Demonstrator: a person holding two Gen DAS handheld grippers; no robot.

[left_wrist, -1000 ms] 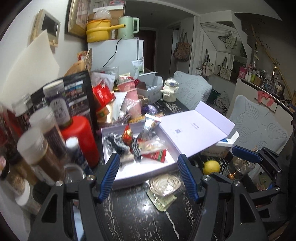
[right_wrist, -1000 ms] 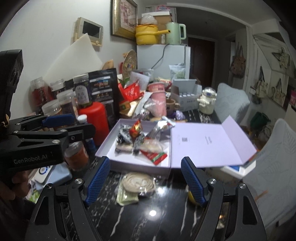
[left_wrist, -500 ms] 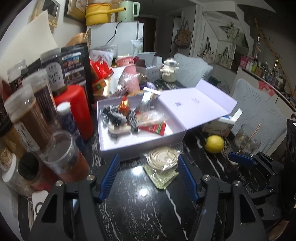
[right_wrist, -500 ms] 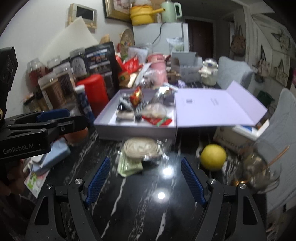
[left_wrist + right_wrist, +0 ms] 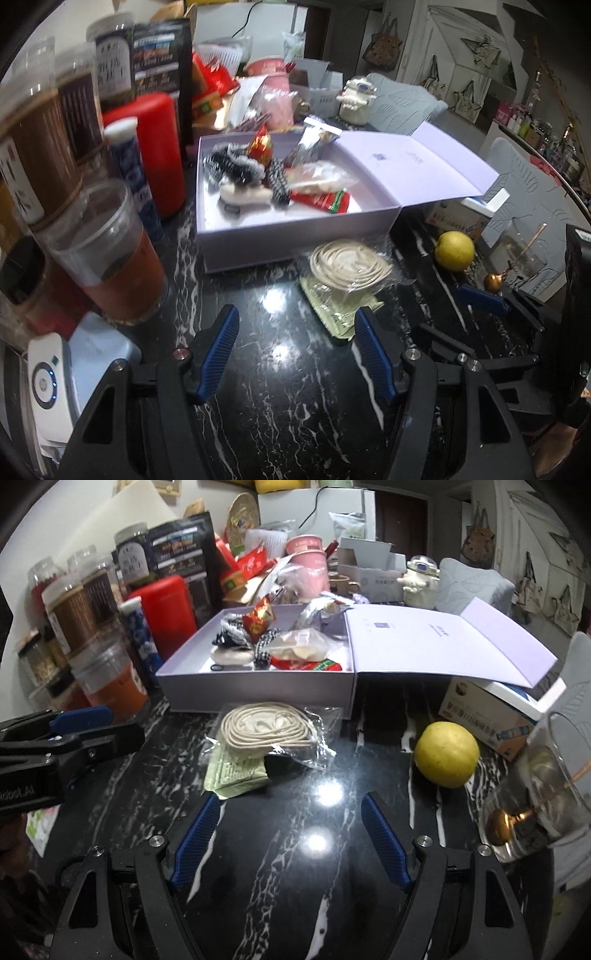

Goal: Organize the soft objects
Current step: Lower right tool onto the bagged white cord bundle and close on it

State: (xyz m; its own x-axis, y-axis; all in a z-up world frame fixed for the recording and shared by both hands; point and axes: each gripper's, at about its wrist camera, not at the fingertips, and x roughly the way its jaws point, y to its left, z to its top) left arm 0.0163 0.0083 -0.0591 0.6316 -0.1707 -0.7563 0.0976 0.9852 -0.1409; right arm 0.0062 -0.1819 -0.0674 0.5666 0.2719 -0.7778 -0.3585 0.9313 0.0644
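Note:
A clear bag holding a coiled cream cord (image 5: 349, 263) (image 5: 266, 728) lies on the black marble table, on top of a pale green packet (image 5: 338, 308) (image 5: 236, 772). Behind them stands an open lilac box (image 5: 295, 236) (image 5: 255, 692) with hair ties, snack packets and other small soft items inside. My left gripper (image 5: 295, 317) is open, low over the table, its right finger at the green packet's near edge. My right gripper (image 5: 290, 803) is open too, just in front of the packet, nothing between its fingers.
A yellow lemon (image 5: 454, 251) (image 5: 446, 754) and a glass with a spoon (image 5: 539, 801) sit at the right. Jars, a red canister (image 5: 160, 147) and a cup of orange liquid (image 5: 110, 258) crowd the left. A white device (image 5: 44, 384) lies at the near left.
Both grippers have sunk toward the table and tilted further down. The bagged cord and green packet now sit just beyond the fingertips. Neither gripper's opening has changed.

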